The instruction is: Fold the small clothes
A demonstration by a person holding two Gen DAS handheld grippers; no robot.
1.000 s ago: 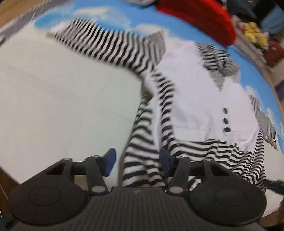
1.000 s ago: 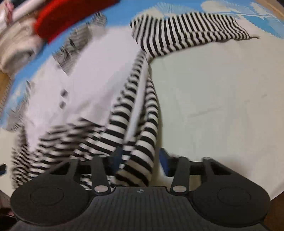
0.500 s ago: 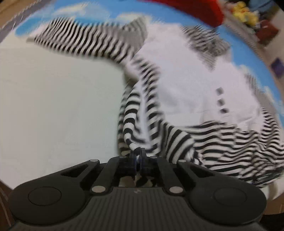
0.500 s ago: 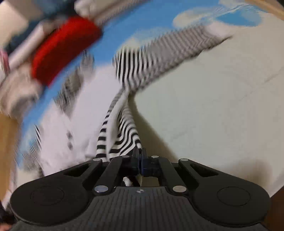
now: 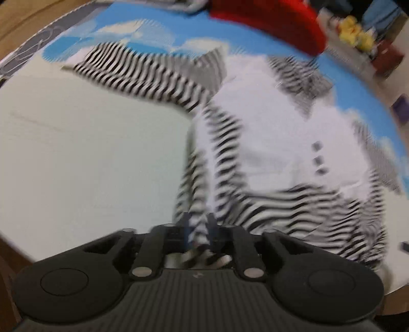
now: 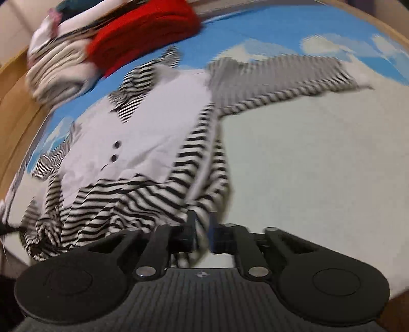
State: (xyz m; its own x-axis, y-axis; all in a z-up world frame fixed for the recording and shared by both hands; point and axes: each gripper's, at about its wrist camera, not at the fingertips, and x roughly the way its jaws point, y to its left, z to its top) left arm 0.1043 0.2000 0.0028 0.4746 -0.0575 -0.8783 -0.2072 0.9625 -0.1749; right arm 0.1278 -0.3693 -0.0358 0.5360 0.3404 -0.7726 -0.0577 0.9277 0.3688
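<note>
Right wrist: rumpled striped-and-white garment (image 6: 143,158)

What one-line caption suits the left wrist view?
Left gripper at the hem of a striped black-and-white garment spread on a cloud-print mat.

A pale, off-white sheet (image 5: 89,158) is spread over the work surface. Farther back it is bordered by a blue cloth printed with white clouds (image 6: 255,30). A grey patterned edge (image 5: 30,48) is seen at the far left of the left wrist view, with brown wooden flooring (image 5: 23,15) beyond it. Brown wood (image 6: 10,84) is also seen along the left edge of the right wrist view. Small yellow objects (image 5: 354,33) are blurred at the far right. The scene is evenly lit.
</note>
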